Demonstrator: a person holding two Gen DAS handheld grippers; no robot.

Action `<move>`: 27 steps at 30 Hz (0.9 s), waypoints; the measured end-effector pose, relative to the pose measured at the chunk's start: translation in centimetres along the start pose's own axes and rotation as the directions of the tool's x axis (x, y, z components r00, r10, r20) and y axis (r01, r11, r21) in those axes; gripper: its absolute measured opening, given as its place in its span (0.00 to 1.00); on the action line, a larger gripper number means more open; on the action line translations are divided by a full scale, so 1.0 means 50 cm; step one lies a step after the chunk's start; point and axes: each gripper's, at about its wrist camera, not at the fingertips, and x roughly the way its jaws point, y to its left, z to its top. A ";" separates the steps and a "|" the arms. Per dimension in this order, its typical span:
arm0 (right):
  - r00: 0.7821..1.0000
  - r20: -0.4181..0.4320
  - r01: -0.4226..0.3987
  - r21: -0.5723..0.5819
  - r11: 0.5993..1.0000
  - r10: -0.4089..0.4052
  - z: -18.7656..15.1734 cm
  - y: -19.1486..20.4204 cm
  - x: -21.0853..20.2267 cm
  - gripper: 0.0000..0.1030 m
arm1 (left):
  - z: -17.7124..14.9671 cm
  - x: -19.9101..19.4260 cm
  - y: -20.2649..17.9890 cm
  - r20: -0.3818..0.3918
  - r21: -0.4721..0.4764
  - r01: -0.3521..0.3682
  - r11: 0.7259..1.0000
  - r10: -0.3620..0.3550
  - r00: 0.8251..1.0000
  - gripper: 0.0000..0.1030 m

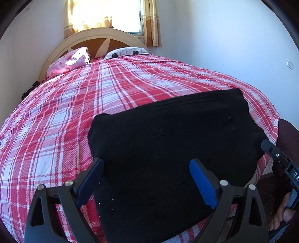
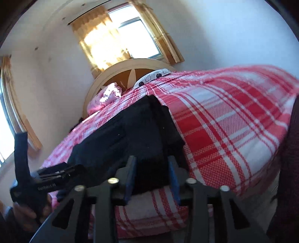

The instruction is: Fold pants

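My left gripper (image 1: 146, 179) is spread wide over the black pants (image 1: 173, 138) folded on the checked bed cover (image 1: 74, 104), my right gripper (image 2: 152, 173) looks half apart around their edge, so I should smooth them gently flat.

You're in a home bedroom: plaid-covered bed (image 1: 93, 104), arched headboard (image 1: 97, 35), pillows (image 1: 71, 59), curtained window (image 1: 104, 15) upper centre.

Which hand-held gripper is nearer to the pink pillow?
Left. The left hand-held gripper is on the pink pillow's side of the pants; the right hand-held gripper is farther.
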 end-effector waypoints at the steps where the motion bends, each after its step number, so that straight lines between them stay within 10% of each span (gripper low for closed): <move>1: 1.000 0.001 0.003 -0.010 1.000 -0.003 0.002 0.003 0.000 0.11 | 0.000 0.000 0.001 0.000 -0.003 0.001 1.000 -0.001 1.000 0.92; 13: 0.988 0.108 0.128 -0.153 0.980 -0.112 0.047 0.034 -0.022 0.07 | 0.003 -0.004 -0.002 0.016 -0.003 0.008 1.000 -0.008 1.000 0.92; 27: 0.958 0.006 0.283 -0.201 0.938 -0.287 0.000 0.009 0.029 0.07 | -0.024 -0.027 -0.032 0.066 0.062 -0.018 0.998 0.013 0.998 0.93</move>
